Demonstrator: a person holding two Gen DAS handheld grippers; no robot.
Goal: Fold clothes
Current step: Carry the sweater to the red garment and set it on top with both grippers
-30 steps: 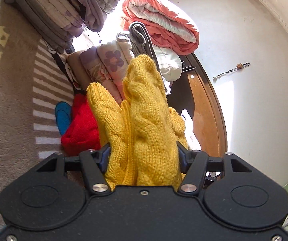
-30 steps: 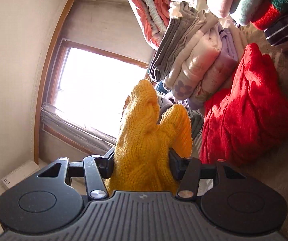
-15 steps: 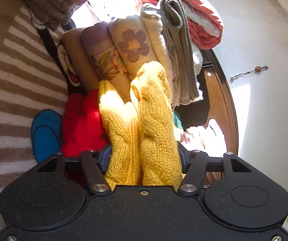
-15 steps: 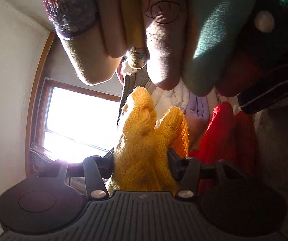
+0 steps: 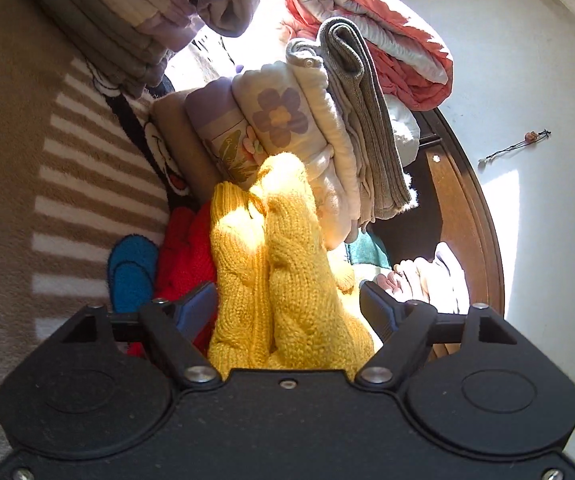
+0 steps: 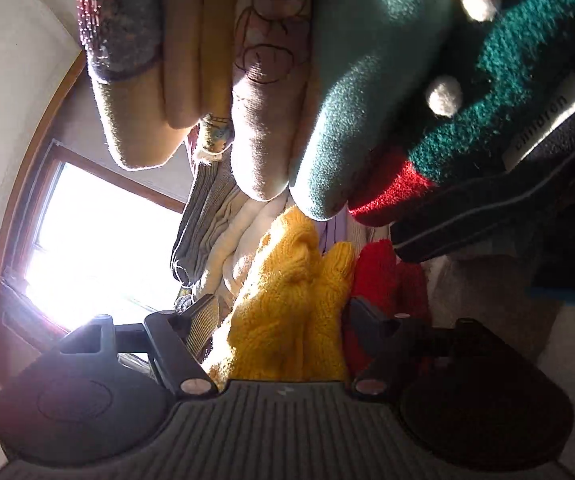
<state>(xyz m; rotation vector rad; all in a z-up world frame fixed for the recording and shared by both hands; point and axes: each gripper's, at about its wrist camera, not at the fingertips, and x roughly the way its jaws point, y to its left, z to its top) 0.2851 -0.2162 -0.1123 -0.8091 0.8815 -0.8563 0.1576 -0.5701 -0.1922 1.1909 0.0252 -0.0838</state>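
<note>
Yellow cable-knit sweater (image 5: pixel 283 264) (image 6: pixel 291 308): chunky wool-like yarn, rough, matt. Red knit (image 5: pixel 185 252) beside it: fuzzier. Left gripper (image 5: pixel 287 312) body: matt black plastic w/ shiny metal screws; right gripper (image 6: pixel 283 316) top ribbed grey, prob. rubber or plastic. Flower-print folded cloth (image 5: pixel 283 120): soft fleece. Grey ribbed knit (image 5: pixel 367 120). Striped rug (image 5: pixel 83 184): short pile. Door frame (image 5: pixel 483 216): glossy varnished wood. Teal garment (image 6: pixel 367 80): felted nap.

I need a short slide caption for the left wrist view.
Yellow knit sweater between the open left gripper fingers, beside a red garment and folded clothes.
</note>
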